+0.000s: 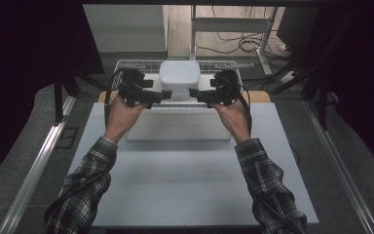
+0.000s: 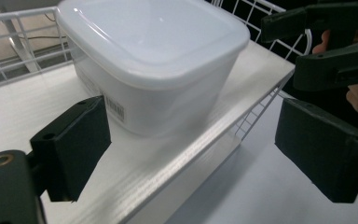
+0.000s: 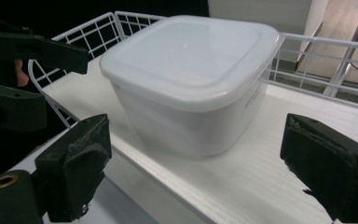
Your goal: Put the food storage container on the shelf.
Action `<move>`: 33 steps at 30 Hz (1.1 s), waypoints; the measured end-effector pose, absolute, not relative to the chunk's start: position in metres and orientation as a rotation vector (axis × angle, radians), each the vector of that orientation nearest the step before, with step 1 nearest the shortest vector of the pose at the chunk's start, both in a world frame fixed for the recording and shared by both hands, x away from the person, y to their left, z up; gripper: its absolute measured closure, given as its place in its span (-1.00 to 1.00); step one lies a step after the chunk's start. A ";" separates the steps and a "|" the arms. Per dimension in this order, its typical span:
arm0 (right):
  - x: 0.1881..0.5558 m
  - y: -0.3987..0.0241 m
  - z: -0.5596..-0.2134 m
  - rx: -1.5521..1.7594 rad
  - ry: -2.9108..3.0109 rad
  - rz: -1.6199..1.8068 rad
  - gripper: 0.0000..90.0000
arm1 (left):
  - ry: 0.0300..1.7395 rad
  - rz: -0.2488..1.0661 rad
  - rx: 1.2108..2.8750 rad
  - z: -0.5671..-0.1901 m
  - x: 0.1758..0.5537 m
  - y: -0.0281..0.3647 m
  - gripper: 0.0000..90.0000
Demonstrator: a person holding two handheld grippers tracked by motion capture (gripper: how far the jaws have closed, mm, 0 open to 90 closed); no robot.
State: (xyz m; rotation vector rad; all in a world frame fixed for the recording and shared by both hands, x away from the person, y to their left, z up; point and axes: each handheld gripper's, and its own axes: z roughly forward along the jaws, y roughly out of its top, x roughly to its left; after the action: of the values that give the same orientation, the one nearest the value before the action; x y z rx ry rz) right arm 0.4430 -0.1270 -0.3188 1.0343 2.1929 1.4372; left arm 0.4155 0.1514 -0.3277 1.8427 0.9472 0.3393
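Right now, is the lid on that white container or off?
On. The lid sits flat across the white container, its rim overhanging the walls all round in both gripper views. Whether it is snapped tight, cannot tell.

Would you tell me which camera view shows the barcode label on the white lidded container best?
The left gripper view: the barcode label sits close on the container wall. The right gripper view shows another wall with faint lettering. The high view shows mainly the lid.
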 end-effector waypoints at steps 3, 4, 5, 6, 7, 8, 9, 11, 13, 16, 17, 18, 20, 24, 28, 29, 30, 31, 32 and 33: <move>0.438 -0.129 -0.324 1.021 2.208 1.441 -0.86 | 0.920 0.362 1.858 -0.334 0.410 0.151 -0.85; 0.437 -0.130 -0.325 1.020 2.212 1.439 -0.87 | 0.902 0.375 1.862 -0.337 0.407 0.152 -0.85; 0.437 -0.130 -0.326 1.012 2.215 1.437 -0.87 | 0.902 0.375 1.862 -0.337 0.407 0.152 -0.86; 0.436 -0.131 -0.327 1.010 2.217 1.436 -0.88 | 0.887 0.373 1.859 -0.340 0.405 0.154 -0.86; 0.436 -0.131 -0.327 1.010 2.217 1.436 -0.88 | 0.887 0.373 1.859 -0.340 0.405 0.154 -0.87; 0.434 -0.132 -0.329 0.997 2.220 1.436 -0.89 | 0.885 0.368 1.855 -0.341 0.403 0.155 -0.87; 0.433 -0.132 -0.330 0.992 2.225 1.432 -0.89 | 0.875 0.353 1.842 -0.344 0.401 0.159 -0.87; 0.431 -0.131 -0.331 0.965 2.231 1.416 -0.90 | 0.871 0.331 1.825 -0.347 0.399 0.162 -0.87; 0.429 -0.131 -0.332 0.957 2.234 1.408 -0.91 | 0.870 0.328 1.822 -0.349 0.398 0.163 -0.87; 0.424 -0.130 -0.336 0.935 2.244 1.399 -0.91 | 0.863 0.340 1.821 -0.353 0.391 0.166 -0.87; 0.424 -0.130 -0.336 0.935 2.244 1.399 -0.91 | 0.863 0.340 1.821 -0.353 0.391 0.166 -0.87; 0.422 -0.129 -0.338 0.923 2.250 1.391 -0.92 | 0.862 0.343 1.825 -0.355 0.390 0.166 -0.87; 0.420 -0.128 -0.340 0.906 2.265 1.381 -0.92 | 0.857 0.344 1.827 -0.357 0.387 0.166 -0.87; 0.418 -0.127 -0.345 0.892 2.287 1.366 -0.92 | 0.848 0.326 1.843 -0.365 0.380 0.166 -0.87; 0.415 -0.129 -0.348 0.887 2.290 1.369 -0.92 | 0.847 0.335 1.865 -0.369 0.375 0.164 -0.87; 0.414 -0.130 -0.349 0.889 2.291 1.371 -0.93 | 0.847 0.343 1.873 -0.370 0.373 0.164 -0.87; 0.412 -0.131 -0.351 0.878 2.290 1.365 -0.93 | 0.848 0.354 1.882 -0.372 0.370 0.163 -0.87; 0.412 -0.131 -0.351 0.878 2.290 1.365 -0.93 | 0.848 0.354 1.882 -0.372 0.370 0.163 -0.87; 0.410 -0.132 -0.353 0.875 2.290 1.372 -0.94 | 0.843 0.351 1.884 -0.375 0.367 0.163 -0.87; 0.410 -0.132 -0.353 0.875 2.290 1.372 -0.94 | 0.843 0.351 1.884 -0.375 0.367 0.163 -0.87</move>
State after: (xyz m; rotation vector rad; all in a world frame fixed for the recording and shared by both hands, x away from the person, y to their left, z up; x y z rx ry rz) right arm 0.4097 -0.1324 -0.3525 0.8746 2.2896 1.3715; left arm 0.3669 0.1628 -0.3746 1.8845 0.8435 0.3508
